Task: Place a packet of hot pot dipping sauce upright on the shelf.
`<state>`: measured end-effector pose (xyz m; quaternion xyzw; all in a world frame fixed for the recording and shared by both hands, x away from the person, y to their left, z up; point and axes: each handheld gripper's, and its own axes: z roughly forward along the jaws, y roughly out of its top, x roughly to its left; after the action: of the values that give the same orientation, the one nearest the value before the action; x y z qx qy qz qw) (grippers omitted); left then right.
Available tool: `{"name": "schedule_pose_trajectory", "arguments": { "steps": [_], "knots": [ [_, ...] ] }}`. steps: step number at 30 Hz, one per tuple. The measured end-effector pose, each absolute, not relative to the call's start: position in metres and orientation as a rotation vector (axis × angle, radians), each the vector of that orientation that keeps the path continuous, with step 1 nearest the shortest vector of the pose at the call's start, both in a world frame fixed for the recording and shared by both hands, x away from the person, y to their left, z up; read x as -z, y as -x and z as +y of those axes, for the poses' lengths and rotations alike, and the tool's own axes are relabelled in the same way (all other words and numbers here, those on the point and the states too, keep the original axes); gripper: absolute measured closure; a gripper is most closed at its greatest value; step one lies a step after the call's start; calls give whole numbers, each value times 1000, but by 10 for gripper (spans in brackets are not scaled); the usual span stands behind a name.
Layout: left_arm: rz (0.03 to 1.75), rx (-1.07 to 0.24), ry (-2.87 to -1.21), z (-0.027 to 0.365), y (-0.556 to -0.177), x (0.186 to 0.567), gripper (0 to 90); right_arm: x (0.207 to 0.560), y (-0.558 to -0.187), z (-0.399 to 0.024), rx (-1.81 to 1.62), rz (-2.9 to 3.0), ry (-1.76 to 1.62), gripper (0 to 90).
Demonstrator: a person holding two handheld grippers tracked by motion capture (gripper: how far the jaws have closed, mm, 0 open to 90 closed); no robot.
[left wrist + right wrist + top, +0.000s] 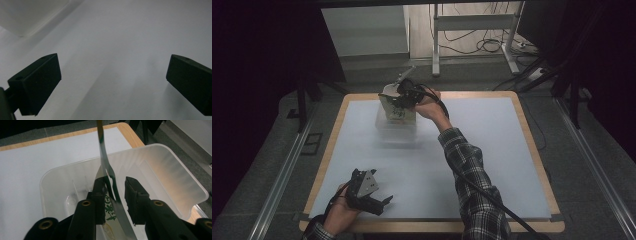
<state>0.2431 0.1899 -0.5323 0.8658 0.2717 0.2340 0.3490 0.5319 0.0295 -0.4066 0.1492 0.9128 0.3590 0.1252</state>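
At the far side of the table (512, 150), a little left of its middle, the right gripper (404, 97) is held over a clear plastic bin (397, 131). Between its 2 black jaws stands a thin flat packet (110, 192), pale with green print, set on edge and bending as it rises out of the bin (172, 177). In the right gripper view the packet leans against the left jaw, while a clear gap shows between it and the right jaw, so the grip is loosened and nothing is being squeezed. The packet's lower part reaches down inside the bin, though I cannot tell whether it touches the floor of it. From the high view the packet (393, 102) looks tilted, its top edge poking up past the gripper toward the far edge of the table.

The left gripper (379, 204) sits well apart from all this, at the near left corner of the table, pointing right across the white sheet. Its 2 jaws are spread wide with only bare table surface (112, 50) between them, grasping nothing. A corner of the bin (27, 17) shows far off in its view.
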Motion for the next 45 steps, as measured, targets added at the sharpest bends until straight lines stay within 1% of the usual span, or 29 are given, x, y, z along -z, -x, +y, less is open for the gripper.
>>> {"name": "schedule_pose_trajectory", "arguments": {
  "steps": [7,27,36,39,45],
  "knots": [
    [704,-608,-2245,190,-243,532,0,407,-530,21,-1062,2651,-466,599],
    [707,-606,-2246,190,-243,533,0,405,-517,5,-1099,2643,-485,391],
    [704,-604,-2249,189,-243,533,0,404,-514,-4,-1133,2636,-531,335],
    [702,-604,-2251,189,-243,533,0,403,-513,-9,-1140,2640,-551,334],
    [695,-604,-2249,189,-243,533,0,402,-510,-17,-1158,2621,-568,306]
  ]
}}
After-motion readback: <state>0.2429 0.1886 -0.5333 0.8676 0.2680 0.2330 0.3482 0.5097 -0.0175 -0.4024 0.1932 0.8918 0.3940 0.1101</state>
